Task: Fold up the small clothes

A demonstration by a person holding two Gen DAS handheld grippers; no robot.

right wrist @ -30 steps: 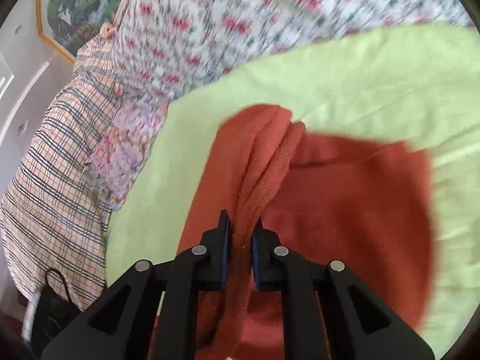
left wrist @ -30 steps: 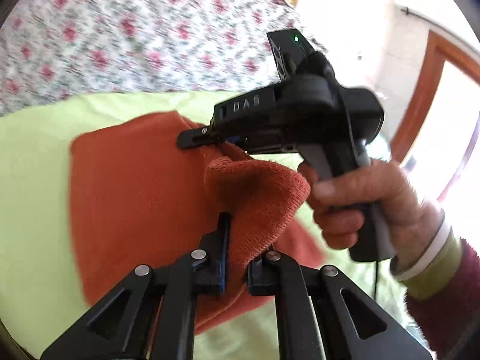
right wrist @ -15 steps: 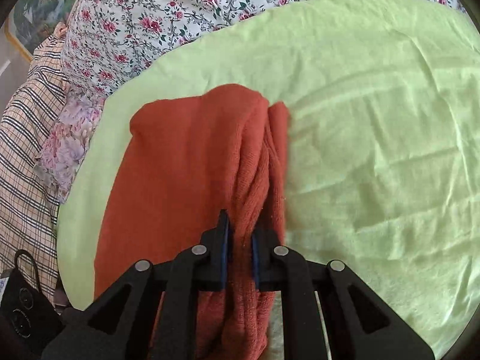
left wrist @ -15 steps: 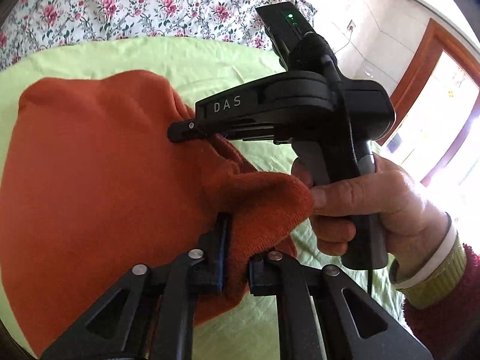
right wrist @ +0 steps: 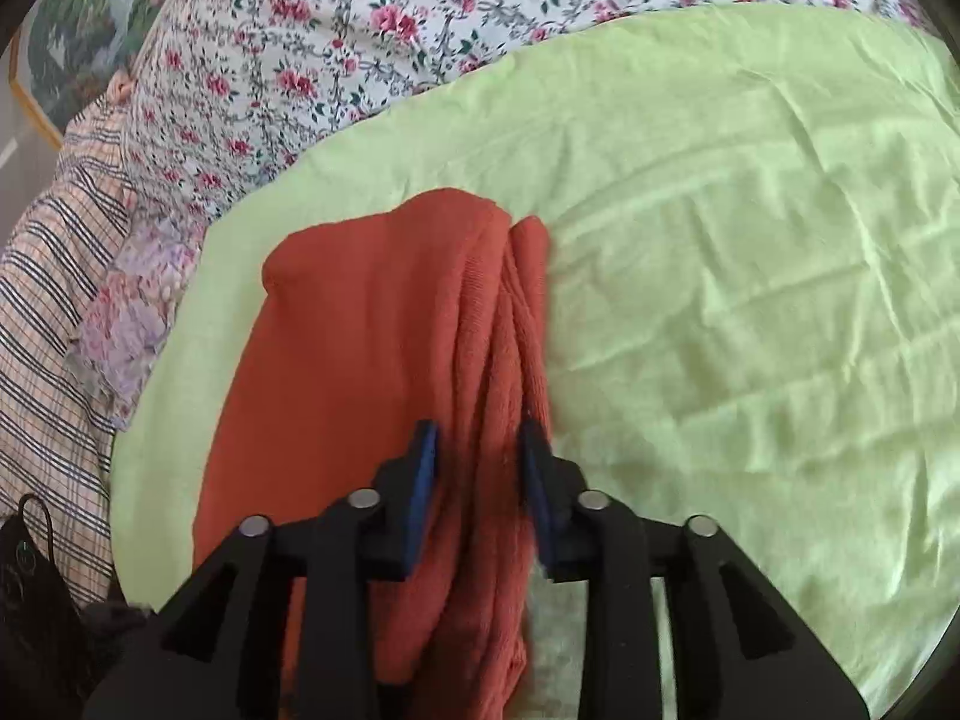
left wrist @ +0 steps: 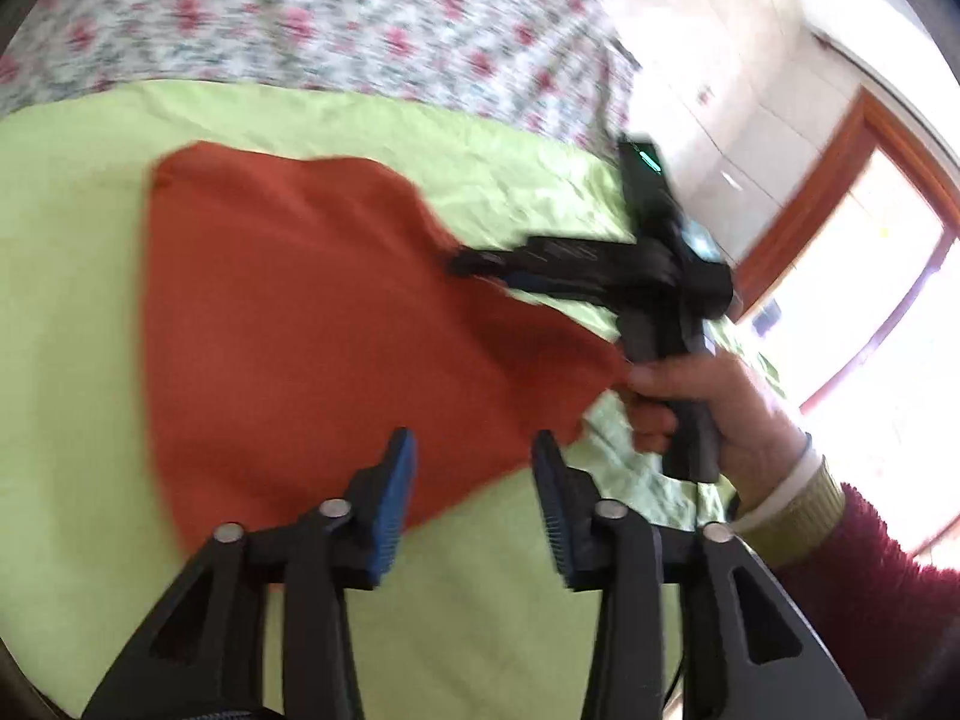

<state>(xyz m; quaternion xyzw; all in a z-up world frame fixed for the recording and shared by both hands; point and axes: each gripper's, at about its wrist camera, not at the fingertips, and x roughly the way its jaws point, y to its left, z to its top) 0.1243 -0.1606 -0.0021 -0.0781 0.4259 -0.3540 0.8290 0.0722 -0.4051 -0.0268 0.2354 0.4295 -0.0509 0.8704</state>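
A rust-orange knitted garment [left wrist: 300, 312] lies folded on a light green sheet [left wrist: 72, 360]. My left gripper [left wrist: 474, 480] hovers over its near edge. The jaws are opening and the blue pads stand apart from the cloth beneath them. In the right wrist view the garment [right wrist: 372, 324] shows a bunched, ridged fold along its right side. My right gripper [right wrist: 478, 468] straddles that ridge with its jaws opening, and the pads do not press on it. The left wrist view shows the right gripper [left wrist: 465, 267] at the garment's far right edge, held by a person's hand [left wrist: 708, 396].
A floral bedspread [right wrist: 360, 60] surrounds the green sheet [right wrist: 750, 300], with plaid fabric [right wrist: 42, 300] at the left. A black device [right wrist: 30, 588] lies at the lower left. A wooden door frame [left wrist: 840, 180] and a bright doorway stand at the right.
Both grippers were shut on the garment's folded edge and have let it go, their jaws now apart. The lifted fold has dropped flat. The left gripper has drawn back from the cloth.
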